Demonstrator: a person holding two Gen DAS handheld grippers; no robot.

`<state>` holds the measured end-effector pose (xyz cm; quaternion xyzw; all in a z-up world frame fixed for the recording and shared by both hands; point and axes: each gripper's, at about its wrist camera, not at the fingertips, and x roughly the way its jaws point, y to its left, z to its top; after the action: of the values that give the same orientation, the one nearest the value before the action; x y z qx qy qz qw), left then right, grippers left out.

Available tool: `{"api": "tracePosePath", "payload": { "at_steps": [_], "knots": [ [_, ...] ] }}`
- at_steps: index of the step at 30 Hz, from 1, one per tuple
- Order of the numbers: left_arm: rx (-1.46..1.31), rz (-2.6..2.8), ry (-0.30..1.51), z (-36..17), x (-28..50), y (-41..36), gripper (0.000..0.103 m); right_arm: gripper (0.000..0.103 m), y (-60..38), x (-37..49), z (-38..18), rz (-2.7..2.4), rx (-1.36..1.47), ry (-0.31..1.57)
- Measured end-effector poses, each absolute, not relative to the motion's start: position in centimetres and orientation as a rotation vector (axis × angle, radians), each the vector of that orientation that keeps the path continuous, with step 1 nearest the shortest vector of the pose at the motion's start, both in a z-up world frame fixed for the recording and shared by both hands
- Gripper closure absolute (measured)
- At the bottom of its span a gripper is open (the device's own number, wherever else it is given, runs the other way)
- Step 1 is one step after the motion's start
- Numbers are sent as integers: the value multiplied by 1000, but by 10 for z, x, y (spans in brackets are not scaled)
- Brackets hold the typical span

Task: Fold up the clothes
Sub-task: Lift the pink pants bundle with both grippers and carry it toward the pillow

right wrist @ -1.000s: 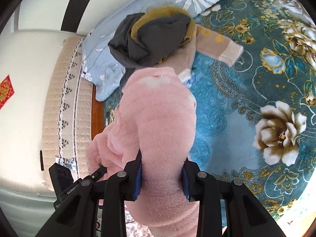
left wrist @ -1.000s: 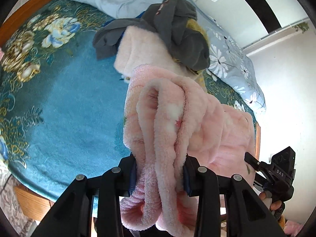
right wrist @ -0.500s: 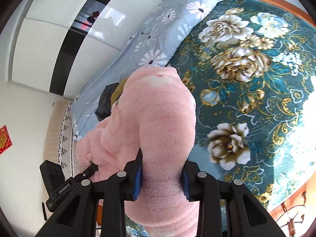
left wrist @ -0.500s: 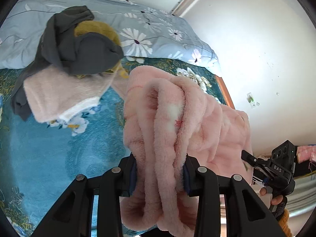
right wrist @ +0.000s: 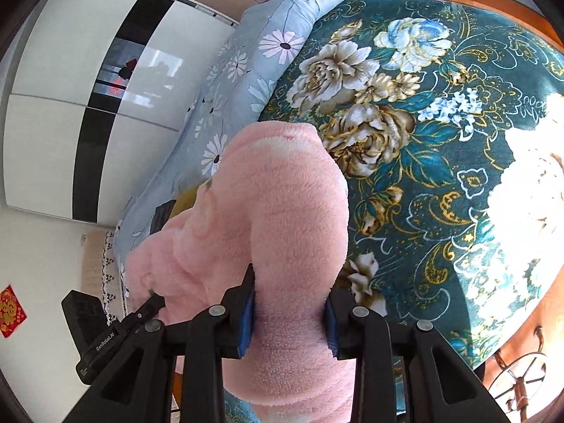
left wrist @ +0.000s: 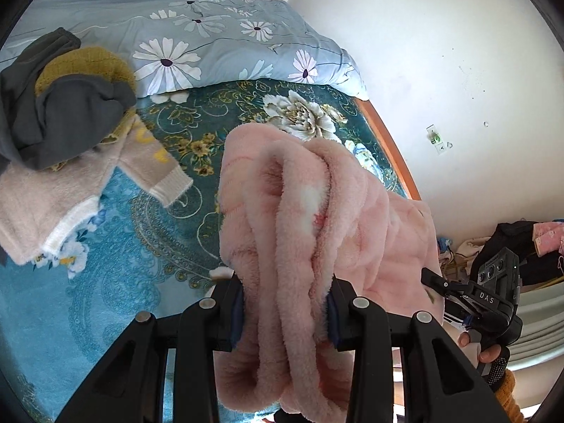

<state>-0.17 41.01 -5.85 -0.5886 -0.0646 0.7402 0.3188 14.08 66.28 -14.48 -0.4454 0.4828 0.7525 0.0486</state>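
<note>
Daylight fills both views, bright and fairly even. In the right wrist view the floral blanket (right wrist: 440, 148) burns out to white at its right side, and the glossy wardrobe doors (right wrist: 116, 81) carry reflections. Fisheye distortion bends everything toward dark corners. The pink fleece (left wrist: 310, 218) looks sharp, with soft shadows in its folds.

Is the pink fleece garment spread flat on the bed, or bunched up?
Bunched up. The pink fleece garment hangs in thick folds, clamped by the left gripper and right gripper.

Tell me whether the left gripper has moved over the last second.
Yes. The left gripper, shut on the fluffy pink garment, swung right: the grey and beige clothes pile slid from centre to the view's left edge.
</note>
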Motion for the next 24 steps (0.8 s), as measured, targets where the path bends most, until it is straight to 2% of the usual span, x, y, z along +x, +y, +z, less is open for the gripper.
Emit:
{"api": "tracePosePath", "payload": {
  "at_steps": [13,24],
  "knots": [
    [-1685,1942,-120,-111,-86,612,65,69,861,46,-204,2247,-1433,1513],
    [-1684,1917,9,-158,-163,725,64,69,964,-29,-241,2261,-1403,1500]
  ]
}}
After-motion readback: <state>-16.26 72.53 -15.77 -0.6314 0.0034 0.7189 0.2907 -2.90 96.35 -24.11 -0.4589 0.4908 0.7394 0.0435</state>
